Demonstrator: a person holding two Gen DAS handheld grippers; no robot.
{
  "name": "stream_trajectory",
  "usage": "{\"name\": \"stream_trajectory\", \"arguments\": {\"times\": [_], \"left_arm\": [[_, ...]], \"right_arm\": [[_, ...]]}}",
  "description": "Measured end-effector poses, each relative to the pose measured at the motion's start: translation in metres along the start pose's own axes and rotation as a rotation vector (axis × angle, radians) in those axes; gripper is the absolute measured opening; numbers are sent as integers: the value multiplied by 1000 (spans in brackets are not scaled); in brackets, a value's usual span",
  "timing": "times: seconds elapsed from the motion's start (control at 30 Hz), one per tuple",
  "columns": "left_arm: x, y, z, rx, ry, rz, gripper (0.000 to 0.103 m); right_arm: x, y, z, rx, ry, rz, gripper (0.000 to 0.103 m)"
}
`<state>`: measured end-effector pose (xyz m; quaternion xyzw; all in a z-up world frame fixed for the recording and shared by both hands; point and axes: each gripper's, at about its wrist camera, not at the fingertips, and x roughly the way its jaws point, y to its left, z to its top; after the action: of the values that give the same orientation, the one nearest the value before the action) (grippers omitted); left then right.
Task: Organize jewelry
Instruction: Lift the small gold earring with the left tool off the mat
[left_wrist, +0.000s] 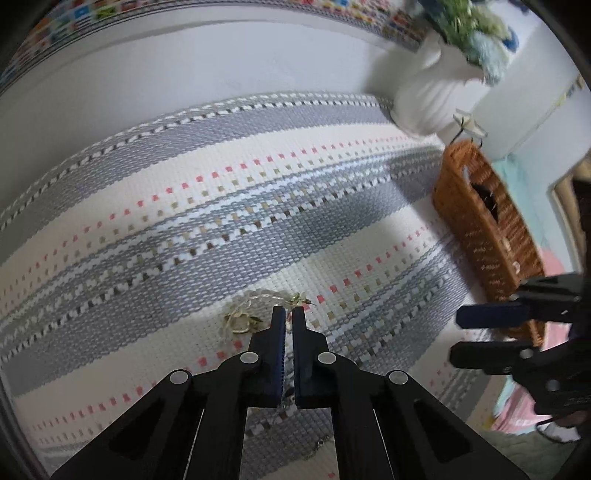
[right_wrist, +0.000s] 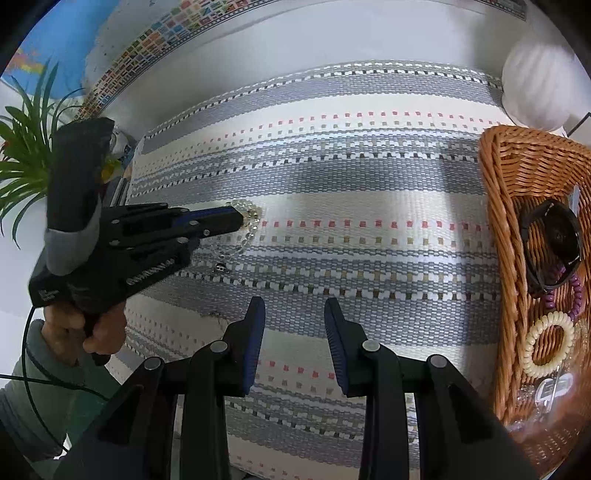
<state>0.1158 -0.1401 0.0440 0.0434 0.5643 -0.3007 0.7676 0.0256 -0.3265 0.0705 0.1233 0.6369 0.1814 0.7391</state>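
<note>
A striped woven mat (right_wrist: 351, 229) fills the centre of both views. At the right edge of the right-wrist view stands a wicker basket (right_wrist: 498, 229); in it lie a black watch (right_wrist: 554, 243), a purple bead string (right_wrist: 576, 295) and a cream coil band (right_wrist: 548, 345). A white vase (left_wrist: 424, 96) sits at the upper right of the left-wrist view, and a green plant (right_wrist: 22, 155) at the left edge of the right-wrist view. My left gripper (left_wrist: 289, 314), lower centre of its own view, has its jaws shut to a thin slit; a clear bead bracelet (left_wrist: 258, 310) lies on the mat at its tips, and whether the pads pinch it I cannot tell. My right gripper (right_wrist: 293, 306) hangs partly open over bare mat, holding nothing.
</note>
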Motion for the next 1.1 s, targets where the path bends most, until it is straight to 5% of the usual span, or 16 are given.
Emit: {"name": "stream_trajectory", "arguments": {"times": [0.27, 0.4, 0.9, 1.1], "left_arm": [[-19, 9, -2, -25, -19, -65, 4], [-5, -4, 5, 16, 26, -105, 17], [36, -22, 13, 48, 42, 48, 15], [14, -14, 10, 11, -21, -2, 15]], "right_arm": [[13, 17, 4, -20, 11, 20, 36], [11, 21, 10, -18, -9, 23, 36], [5, -2, -7, 83, -19, 28, 36], [2, -3, -8, 83, -28, 25, 36]]}}
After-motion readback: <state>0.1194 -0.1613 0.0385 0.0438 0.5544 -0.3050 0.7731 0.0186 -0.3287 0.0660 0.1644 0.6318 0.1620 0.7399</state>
